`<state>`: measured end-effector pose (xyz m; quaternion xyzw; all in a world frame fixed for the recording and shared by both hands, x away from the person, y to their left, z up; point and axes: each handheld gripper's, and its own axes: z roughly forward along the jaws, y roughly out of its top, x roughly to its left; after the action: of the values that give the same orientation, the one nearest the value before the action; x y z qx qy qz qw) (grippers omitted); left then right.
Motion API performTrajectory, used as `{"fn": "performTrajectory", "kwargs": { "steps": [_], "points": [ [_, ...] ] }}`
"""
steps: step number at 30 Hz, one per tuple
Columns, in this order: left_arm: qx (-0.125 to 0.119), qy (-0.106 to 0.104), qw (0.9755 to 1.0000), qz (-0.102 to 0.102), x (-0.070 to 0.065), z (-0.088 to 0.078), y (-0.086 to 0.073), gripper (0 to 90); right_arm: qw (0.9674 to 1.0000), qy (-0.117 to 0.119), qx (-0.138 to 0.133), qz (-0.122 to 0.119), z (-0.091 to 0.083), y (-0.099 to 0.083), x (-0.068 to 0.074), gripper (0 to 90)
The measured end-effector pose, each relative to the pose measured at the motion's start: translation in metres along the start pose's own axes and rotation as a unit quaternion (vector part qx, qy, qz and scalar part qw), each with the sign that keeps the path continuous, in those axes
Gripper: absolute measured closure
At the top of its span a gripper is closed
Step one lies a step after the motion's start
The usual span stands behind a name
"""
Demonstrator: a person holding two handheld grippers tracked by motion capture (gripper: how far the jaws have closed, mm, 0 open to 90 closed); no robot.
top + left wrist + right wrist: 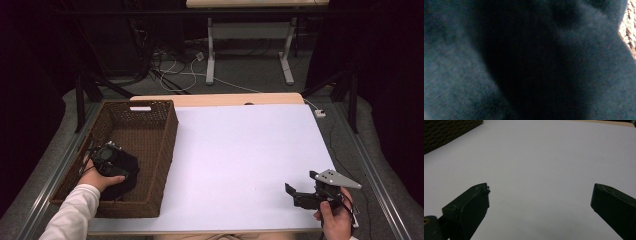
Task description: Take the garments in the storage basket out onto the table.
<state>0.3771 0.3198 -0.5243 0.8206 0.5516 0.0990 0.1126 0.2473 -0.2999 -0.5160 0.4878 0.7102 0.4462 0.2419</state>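
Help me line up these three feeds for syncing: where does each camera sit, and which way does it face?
High view: above the person's side, looking forward and down on the white table; both forearms, left gripper and right gripper show.
Left gripper view: pressed into dark cloth inside the basket; jaws hidden.
Right gripper view: low over the table, its own jaws wide apart.
Shared: basket in every view.

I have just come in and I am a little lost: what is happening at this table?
A person works with a claw in each hand. The left claw is down inside the brown wicker basket, against a dark cloth; whether it grips it cannot be told. The right claw hovers open above the white table, holding nothing.
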Motion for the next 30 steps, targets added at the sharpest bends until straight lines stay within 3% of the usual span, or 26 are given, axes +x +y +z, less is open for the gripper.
{"fn": "performTrajectory", "kwargs": {
  "steps": [12, 15, 22, 26, 27, 30],
  "points": [
    [-0.016, -0.01, 0.9998, -0.002, 0.002, 0.002, -0.006, 0.5, 1.0, 0.0, 0.002, 0.004, 0.0, 0.0, -0.001, 3.1],
    [-0.012, -0.014, 0.9998, -0.003, 0.003, 0.0, -0.005, 6.0, 1.0, -0.001, 0.001, 0.004, 0.0, 0.0, -0.001, 3.9],
    [-0.015, -0.016, 0.9997, -0.008, 0.005, -0.004, -0.006, 29.3, 1.0, 0.0, 0.0, 0.004, 0.0, 0.0, -0.002, 4.8],
    [-0.013, -0.012, 0.9998, -0.006, 0.007, -0.007, -0.005, 43.7, 1.0, -0.001, -0.003, 0.003, 0.001, -0.001, -0.002, 5.0],
    [-0.009, -0.008, 0.9999, 0.006, 0.007, -0.009, -0.004, 47.9, 1.0, 0.002, -0.001, 0.006, 0.001, -0.001, -0.002, 5.3],
    [-0.009, -0.01, 0.9999, 0.005, 0.008, -0.01, -0.004, 54.6, 1.0, -0.002, 0.003, 0.004, 0.001, -0.001, -0.003, 5.6]
  ]
}}
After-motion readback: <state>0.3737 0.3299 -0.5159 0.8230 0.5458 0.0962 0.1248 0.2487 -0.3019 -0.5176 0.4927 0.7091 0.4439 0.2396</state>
